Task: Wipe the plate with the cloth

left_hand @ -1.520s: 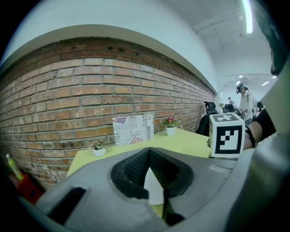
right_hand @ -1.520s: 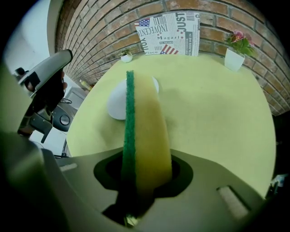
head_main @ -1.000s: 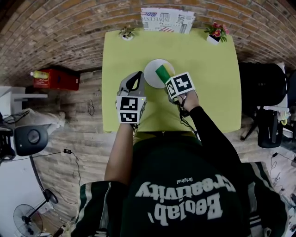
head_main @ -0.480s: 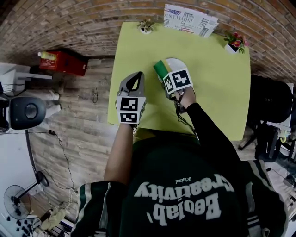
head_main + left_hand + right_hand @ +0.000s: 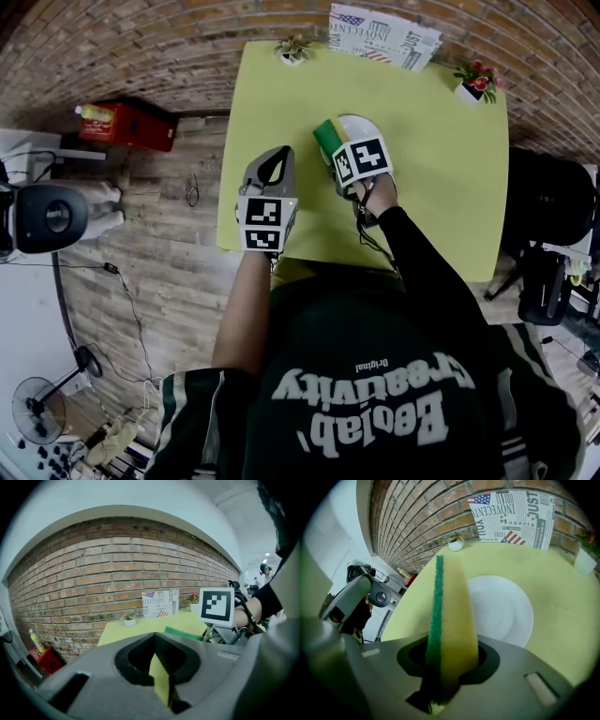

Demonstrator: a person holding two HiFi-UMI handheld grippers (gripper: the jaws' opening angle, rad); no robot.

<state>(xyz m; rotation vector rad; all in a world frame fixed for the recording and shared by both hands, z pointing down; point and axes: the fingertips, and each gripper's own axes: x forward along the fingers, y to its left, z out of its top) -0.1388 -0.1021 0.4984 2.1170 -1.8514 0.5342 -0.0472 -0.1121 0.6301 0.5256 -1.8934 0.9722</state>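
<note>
Sponge held at the plate's rim
The right gripper (image 5: pixel 337 155) clamps a yellow-and-green sponge (image 5: pixel 451 616) on edge over the left rim of the white plate (image 5: pixel 506 611), near the far edge of the desk (image 5: pixel 436 192). The left gripper (image 5: pixel 275 157) hovers near the desk's left edge, jaws together, empty.

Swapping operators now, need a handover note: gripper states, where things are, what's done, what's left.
Left gripper: shut, empty, over the left part of the table, apart from the plate.
Right gripper: shut on the yellow-and-green sponge, at the left rim of the white plate.
Done: sponge is gripped and at the plate.
Left: wipe the plate. Can't tell whether the sponge touches it; no dirt shows.
</note>
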